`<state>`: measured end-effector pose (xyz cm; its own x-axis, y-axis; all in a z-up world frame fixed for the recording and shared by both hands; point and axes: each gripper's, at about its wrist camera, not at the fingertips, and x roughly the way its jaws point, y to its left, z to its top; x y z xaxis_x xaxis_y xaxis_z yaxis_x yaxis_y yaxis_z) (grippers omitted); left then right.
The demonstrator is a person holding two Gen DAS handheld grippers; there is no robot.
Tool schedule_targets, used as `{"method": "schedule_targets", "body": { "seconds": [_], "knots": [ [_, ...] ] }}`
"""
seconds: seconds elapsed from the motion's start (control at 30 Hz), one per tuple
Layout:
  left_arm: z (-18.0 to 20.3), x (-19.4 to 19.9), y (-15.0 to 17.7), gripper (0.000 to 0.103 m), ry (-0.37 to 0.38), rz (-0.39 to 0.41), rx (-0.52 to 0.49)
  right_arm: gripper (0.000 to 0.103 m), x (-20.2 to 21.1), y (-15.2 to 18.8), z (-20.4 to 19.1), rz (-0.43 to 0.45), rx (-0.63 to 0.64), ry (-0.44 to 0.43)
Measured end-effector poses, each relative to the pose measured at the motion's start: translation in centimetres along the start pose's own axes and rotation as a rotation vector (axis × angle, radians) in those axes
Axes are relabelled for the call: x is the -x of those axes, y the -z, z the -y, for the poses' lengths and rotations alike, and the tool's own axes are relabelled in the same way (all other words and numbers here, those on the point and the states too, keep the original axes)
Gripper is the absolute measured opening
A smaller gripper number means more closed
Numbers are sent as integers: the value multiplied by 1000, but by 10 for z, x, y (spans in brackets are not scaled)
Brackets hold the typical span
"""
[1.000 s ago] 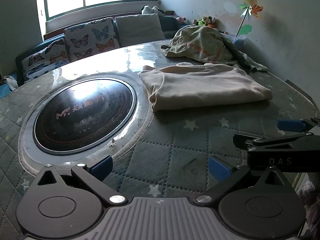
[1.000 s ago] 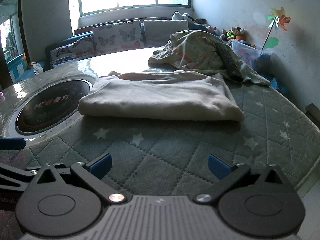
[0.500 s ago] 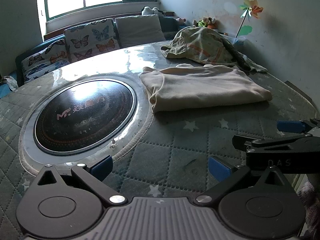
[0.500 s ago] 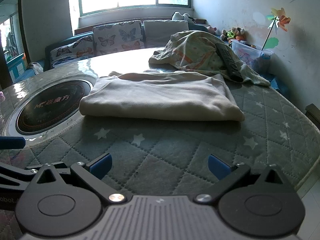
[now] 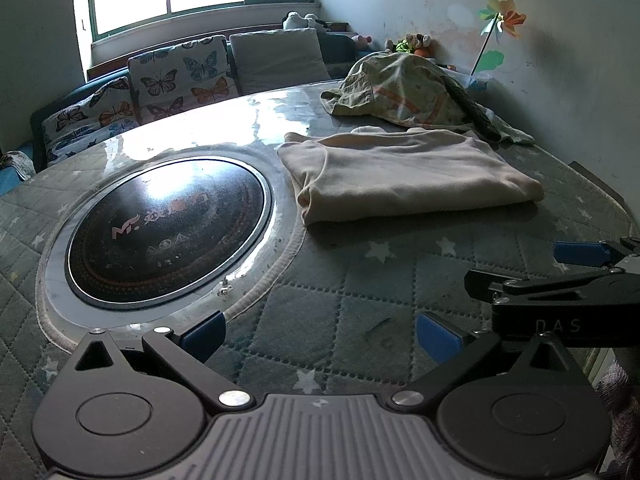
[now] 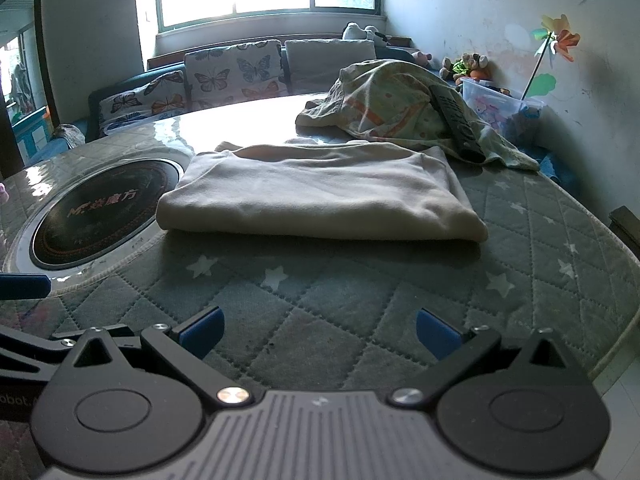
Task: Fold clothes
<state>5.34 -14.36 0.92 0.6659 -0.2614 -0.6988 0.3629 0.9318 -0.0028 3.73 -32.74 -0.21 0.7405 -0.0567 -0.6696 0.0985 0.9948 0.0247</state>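
Left wrist view: our left tongs [image 5: 320, 336] gape empty over the quilted desk [image 5: 360, 292]; folded cream shirt [image 5: 404, 172] lies beyond, beside the round hotplate [image 5: 166, 228]. Right wrist view: right tongs [image 6: 320, 332] likewise spread, empty, shirt [image 6: 320, 196] ahead, patterned garment [image 6: 392, 104] behind it.

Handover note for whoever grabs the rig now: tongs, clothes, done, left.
Left tongs: open, empty, low over the quilted table cover, near the table's front edge.
Right tongs: open, empty, alongside the left ones, facing the same way.
Beige garment: folded into a flat rectangle, lying beside the round black cooktop. Looks done.
Patterned garment: crumpled heap behind the beige one, with a dark remote lying on top.
Left: probably lift the remote off, then spread and fold the patterned garment.
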Motion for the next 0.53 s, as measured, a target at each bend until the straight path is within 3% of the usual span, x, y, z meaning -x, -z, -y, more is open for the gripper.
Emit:
{"method": "schedule_targets", "body": {
  "seconds": [0.53],
  "knots": [
    [0,1,-1,103,7,6,2,103,0,-1,-1,0,1,3]
  ]
}}
